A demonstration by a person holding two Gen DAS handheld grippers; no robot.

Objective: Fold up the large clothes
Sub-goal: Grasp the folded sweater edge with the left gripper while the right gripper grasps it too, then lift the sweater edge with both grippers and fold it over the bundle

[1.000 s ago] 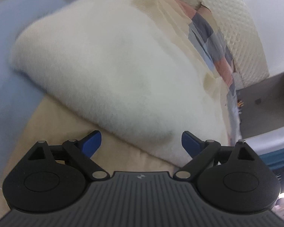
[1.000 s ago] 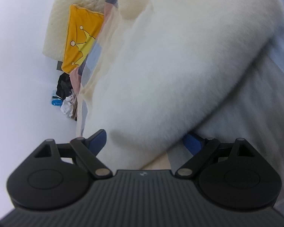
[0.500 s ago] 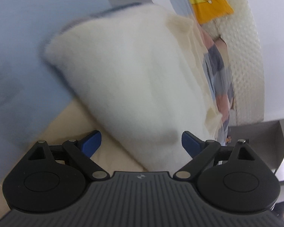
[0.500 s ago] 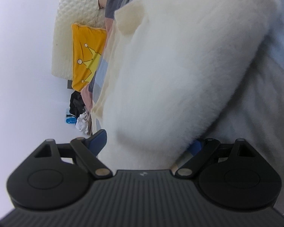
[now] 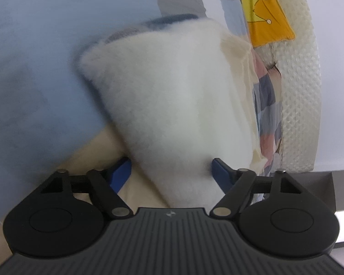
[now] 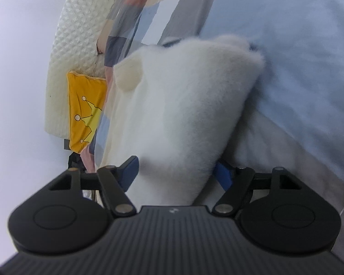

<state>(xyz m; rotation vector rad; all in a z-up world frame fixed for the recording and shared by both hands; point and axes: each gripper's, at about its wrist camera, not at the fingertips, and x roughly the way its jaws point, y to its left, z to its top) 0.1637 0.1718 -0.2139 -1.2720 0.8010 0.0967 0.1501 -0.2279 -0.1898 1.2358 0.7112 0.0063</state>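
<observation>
Both hand-held grippers hold a fluffy white garment over a bed.

The left hand-held gripper [image 5: 170, 170] has its blue fingers [image 5: 122, 171] pressed on each side of the fluffy white garment [image 5: 172, 105], so it is clamped on it. The right hand-held gripper [image 6: 175, 171] is clamped on the same fluffy white garment [image 6: 183, 114] too, with its blue fingers [image 6: 130, 168] squeezing the soft fur. The garment is bunched up and reaches away from both grippers, above the light blue bed cover [image 5: 34, 57]. Near it lie a checked blanket [image 6: 135, 20] and a yellow pillow with a crown [image 6: 84, 110]. The pillow leans on a cream padded headboard [image 6: 78, 27].
</observation>
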